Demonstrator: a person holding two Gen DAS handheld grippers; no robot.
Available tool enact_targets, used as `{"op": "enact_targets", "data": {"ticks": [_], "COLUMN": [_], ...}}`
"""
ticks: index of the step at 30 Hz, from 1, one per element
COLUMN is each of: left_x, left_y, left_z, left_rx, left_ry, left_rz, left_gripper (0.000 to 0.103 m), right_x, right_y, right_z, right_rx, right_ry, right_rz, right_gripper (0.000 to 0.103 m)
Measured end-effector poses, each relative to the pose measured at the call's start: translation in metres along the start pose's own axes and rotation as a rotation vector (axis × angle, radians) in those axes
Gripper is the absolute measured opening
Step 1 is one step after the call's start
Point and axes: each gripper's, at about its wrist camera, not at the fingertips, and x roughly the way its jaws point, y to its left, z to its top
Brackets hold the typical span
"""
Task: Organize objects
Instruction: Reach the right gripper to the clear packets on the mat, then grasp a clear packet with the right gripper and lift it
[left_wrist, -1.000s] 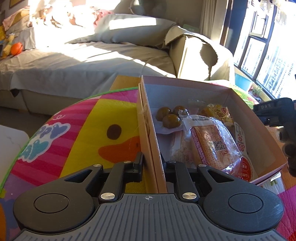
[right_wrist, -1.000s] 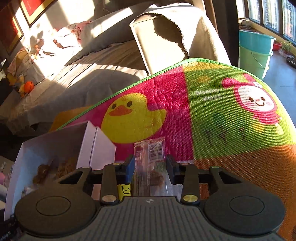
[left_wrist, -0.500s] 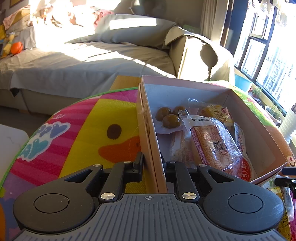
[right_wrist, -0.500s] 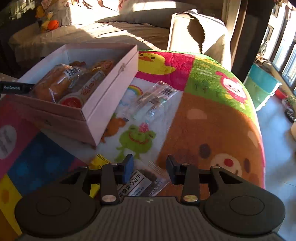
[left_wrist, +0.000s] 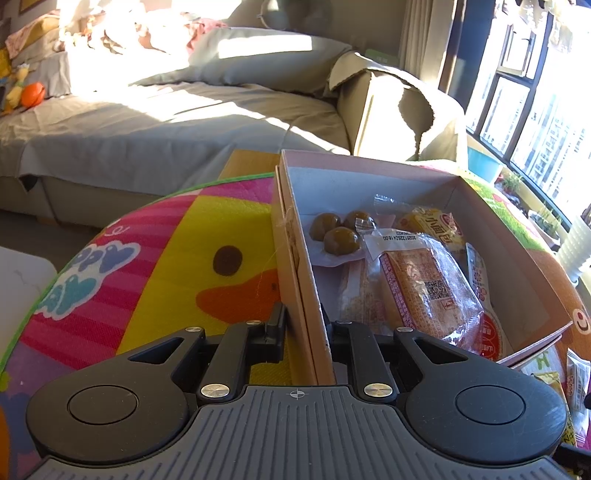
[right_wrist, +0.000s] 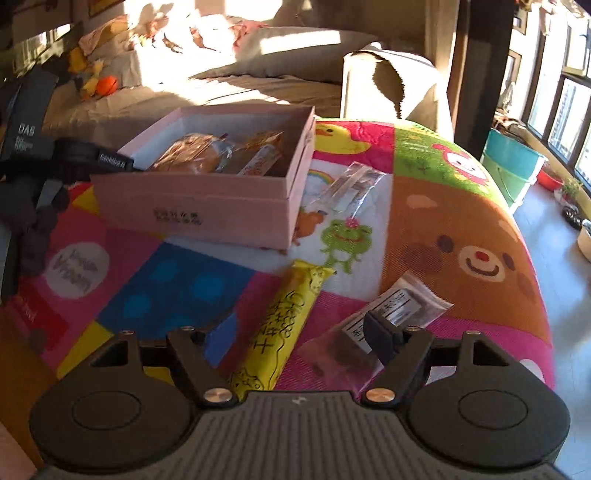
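Note:
An open pink box (left_wrist: 369, 173) sits on the cartoon play mat and holds a wrapped bread (left_wrist: 424, 291), three brown balls (left_wrist: 336, 236) and a yellow packet (left_wrist: 432, 221). My left gripper (left_wrist: 304, 332) is shut on the box's left wall. In the right wrist view the box (right_wrist: 207, 206) lies ahead to the left. My right gripper (right_wrist: 299, 332) hovers low over the mat, its jaws opening. A yellow snack bar (right_wrist: 291, 317) lies between its fingers, untouched. A clear labelled packet of dark biscuits (right_wrist: 402, 302) lies under the right finger.
More clear packets (right_wrist: 351, 184) lie on the mat to the right of the box. A grey sofa (left_wrist: 184, 122) runs behind the mat. A teal bucket (right_wrist: 513, 166) stands on the floor at the right, below the windows. The mat's edge drops off to the right.
The right gripper swung from the far side of the mat to the near side of the box, and its jaws spread wide. The left gripper and the box kept still.

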Motion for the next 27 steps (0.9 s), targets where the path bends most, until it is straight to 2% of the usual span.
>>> {"op": "enact_targets", "data": {"ticks": [2, 5, 9, 11, 13, 16, 18, 21, 23, 25, 27], "left_x": [0.0, 0.0, 0.0, 0.0, 0.0, 0.0, 0.0, 0.0, 0.0, 0.001, 0.003], "left_y": [0.001, 0.002, 0.002, 0.002, 0.002, 0.002, 0.002, 0.0, -0.002, -0.002, -0.003], "left_z": [-0.001, -0.001, -0.002, -0.001, -0.002, -0.002, -0.002, -0.001, -0.001, 0.0, 0.001], "left_rx": [0.001, -0.002, -0.004, -0.004, -0.004, -0.004, -0.003, 0.003, 0.006, 0.007, 0.015], "left_ry": [0.0, 0.0, -0.001, -0.001, -0.001, -0.001, 0.0, 0.002, 0.003, 0.003, 0.004], "left_rz": [-0.002, -0.007, -0.008, -0.008, -0.007, -0.007, -0.005, 0.004, 0.011, 0.016, 0.023], "left_gripper": [0.018, 0.018, 0.018, 0.018, 0.018, 0.018, 0.018, 0.017, 0.017, 0.017, 0.016], "right_x": [0.003, 0.006, 0.007, 0.003, -0.002, 0.002, 0.02, 0.057, 0.084, 0.108, 0.132], "right_y": [0.002, -0.01, -0.041, -0.055, -0.068, -0.093, -0.1, -0.104, -0.105, -0.102, -0.1], "right_z": [-0.002, -0.005, -0.004, 0.001, 0.01, 0.039, 0.061, 0.092, 0.109, 0.121, 0.126], "right_rx": [-0.05, -0.089, -0.005, 0.065, 0.156, 0.332, 0.395, 0.431, 0.462, 0.44, 0.419], "right_ry": [-0.001, -0.012, 0.007, 0.003, -0.018, -0.061, -0.068, -0.053, -0.029, -0.001, 0.058], "right_rz": [-0.078, -0.242, -0.314, -0.279, -0.182, 0.016, 0.087, 0.106, 0.127, 0.104, 0.075], "right_gripper": [0.076, 0.076, 0.076, 0.076, 0.076, 0.076, 0.076, 0.073, 0.063, 0.062, 0.057]}}
